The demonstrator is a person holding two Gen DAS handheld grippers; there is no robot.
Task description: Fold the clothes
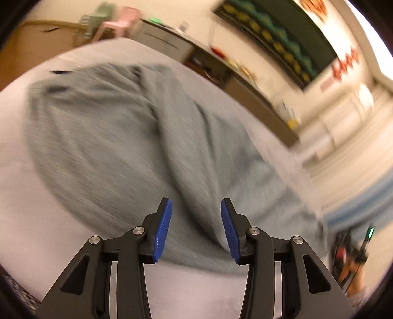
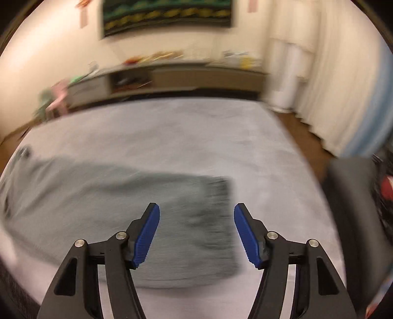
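- Pale grey bed cover fills the middle of both views; both pictures are smeared by motion blur.
- Behind the bed, a low sideboard runs along a cream wall, with a dark wall hanging patterned in green and yellow above it, in the upper centre of the right wrist view.
- White curtains hang at the right of that view; a pink plastic chair stands at the upper left of the left wrist view.
- The grey-green garment lies spread on the bed cover. In the left wrist view it covers the centre and left of the frame, with a long fold ridge running from upper centre down toward the claw.
- In the right wrist view the garment occupies the lower left, and its darker ribbed end sits in the lower centre.
- Left gripper: released. Blue ribbed pads stand apart with nothing clamped between them; the garment lies beyond and below.
- Right gripper: released, jaws set wide. Its pads grasp nothing; the ribbed end of the garment shows through the gap, lying on the cover.
- Whether either claw touches the fabric cannot be told.
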